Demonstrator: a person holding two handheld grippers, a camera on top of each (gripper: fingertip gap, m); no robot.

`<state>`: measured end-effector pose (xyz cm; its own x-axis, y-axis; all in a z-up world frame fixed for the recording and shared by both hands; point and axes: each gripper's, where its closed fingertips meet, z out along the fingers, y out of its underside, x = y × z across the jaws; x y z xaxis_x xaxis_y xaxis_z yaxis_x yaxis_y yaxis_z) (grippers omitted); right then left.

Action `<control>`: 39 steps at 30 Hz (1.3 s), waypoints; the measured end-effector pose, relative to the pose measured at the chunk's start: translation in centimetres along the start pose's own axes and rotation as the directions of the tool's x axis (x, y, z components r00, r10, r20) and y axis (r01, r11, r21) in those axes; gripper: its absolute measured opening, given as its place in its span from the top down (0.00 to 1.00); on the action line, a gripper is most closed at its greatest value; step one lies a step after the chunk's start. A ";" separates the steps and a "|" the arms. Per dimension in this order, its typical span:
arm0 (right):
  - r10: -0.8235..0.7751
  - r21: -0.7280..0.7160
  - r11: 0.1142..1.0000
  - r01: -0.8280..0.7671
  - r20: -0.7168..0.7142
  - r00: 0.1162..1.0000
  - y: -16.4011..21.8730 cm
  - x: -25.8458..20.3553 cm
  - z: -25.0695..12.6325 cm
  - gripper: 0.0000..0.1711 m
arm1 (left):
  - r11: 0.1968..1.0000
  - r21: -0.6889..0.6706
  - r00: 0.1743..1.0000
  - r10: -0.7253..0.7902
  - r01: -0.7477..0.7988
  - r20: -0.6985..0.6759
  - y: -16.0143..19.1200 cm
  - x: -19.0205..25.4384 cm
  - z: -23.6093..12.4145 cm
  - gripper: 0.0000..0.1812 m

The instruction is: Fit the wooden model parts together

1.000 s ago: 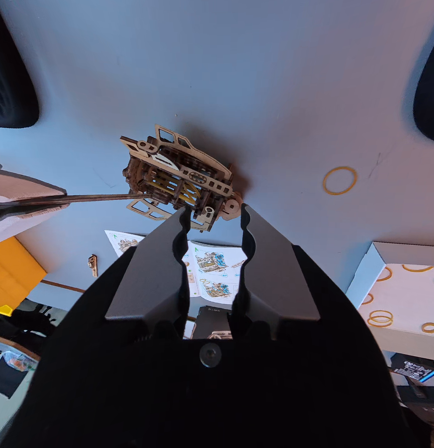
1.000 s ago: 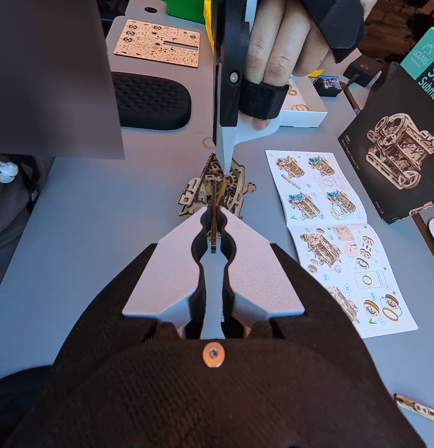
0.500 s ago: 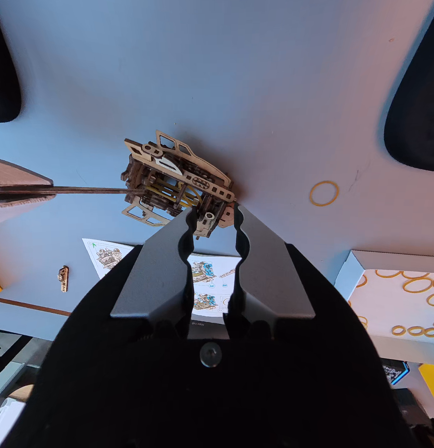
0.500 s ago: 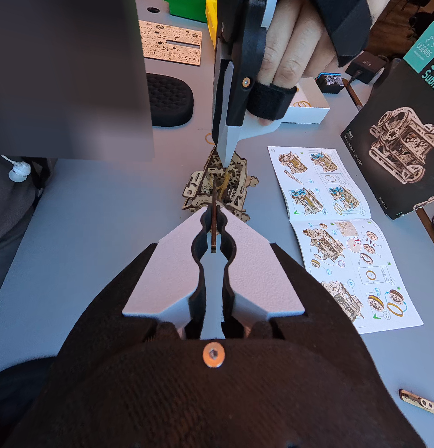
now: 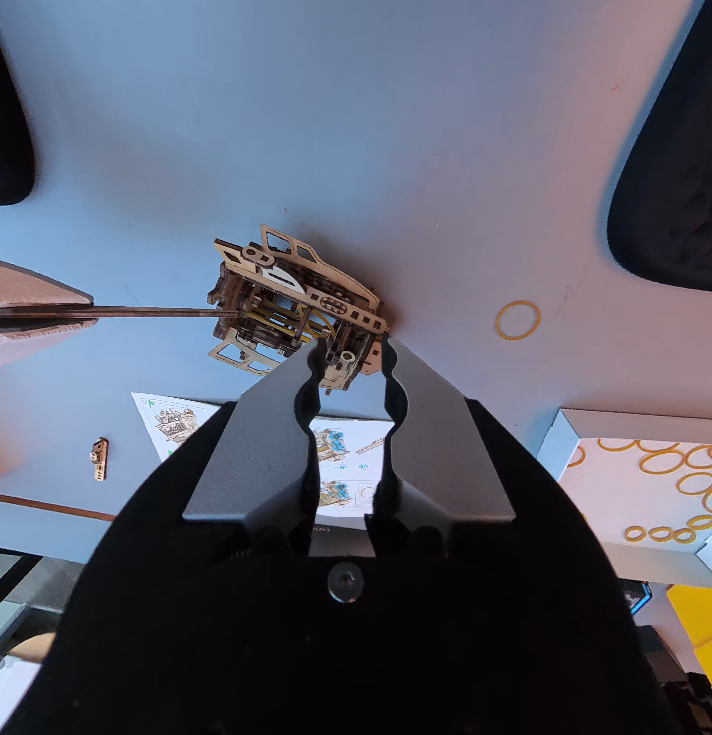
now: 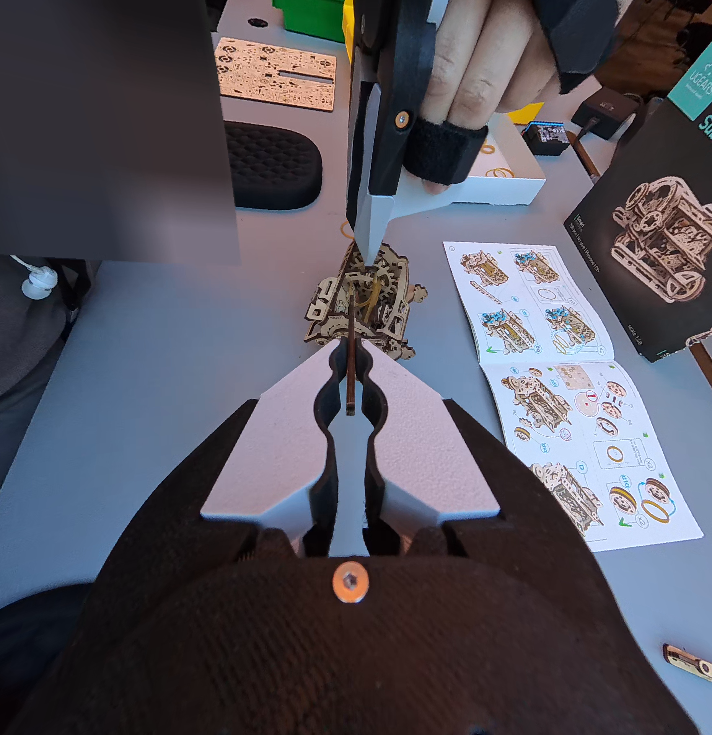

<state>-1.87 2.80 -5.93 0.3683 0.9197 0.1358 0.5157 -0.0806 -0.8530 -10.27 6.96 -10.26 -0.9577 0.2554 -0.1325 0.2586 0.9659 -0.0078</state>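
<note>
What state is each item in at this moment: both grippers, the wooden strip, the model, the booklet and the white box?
Right gripper: shut on the wooden strip.
Wooden strip: held level, tip inside the model.
Left gripper: open, fingers astride one end of the model.
Wooden model: part-built, resting on the table.
Instruction booklet: open, flat.
White box: open, rubber bands inside.

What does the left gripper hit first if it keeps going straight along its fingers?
Most likely the wooden model: the left gripper, open, already straddles the model's near end. The grey table lies just behind it; the exact gap is unclear.
</note>
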 end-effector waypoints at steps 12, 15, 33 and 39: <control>0.003 0.000 1.000 -0.003 0.012 1.000 0.1 -0.2 0.1 1.00 | 0.999 -0.033 0.999 0.042 -0.043 -0.021 0.6 0.3 0.2 0.85; 0.005 -0.002 1.000 -0.005 0.016 1.000 0.2 -0.2 0.2 0.99 | 0.998 -0.042 0.998 0.053 -0.054 -0.026 0.7 0.4 0.3 0.85; -0.007 -0.018 1.000 0.007 -0.012 1.000 0.0 0.5 1.6 0.99 | 0.998 -0.051 0.999 0.032 -0.033 -0.020 1.1 0.5 0.5 0.89; 0.019 -0.009 1.000 -0.019 -0.004 1.000 -0.3 1.1 2.4 0.99 | 0.998 -0.048 0.999 0.031 -0.032 -0.024 1.0 0.5 0.5 0.89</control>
<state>-3.49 4.80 -6.77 0.3810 0.9165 0.1218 0.5159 -0.1014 -0.8506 -10.46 7.99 -10.87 -0.9519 0.2863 -0.1092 0.2831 0.9581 0.0442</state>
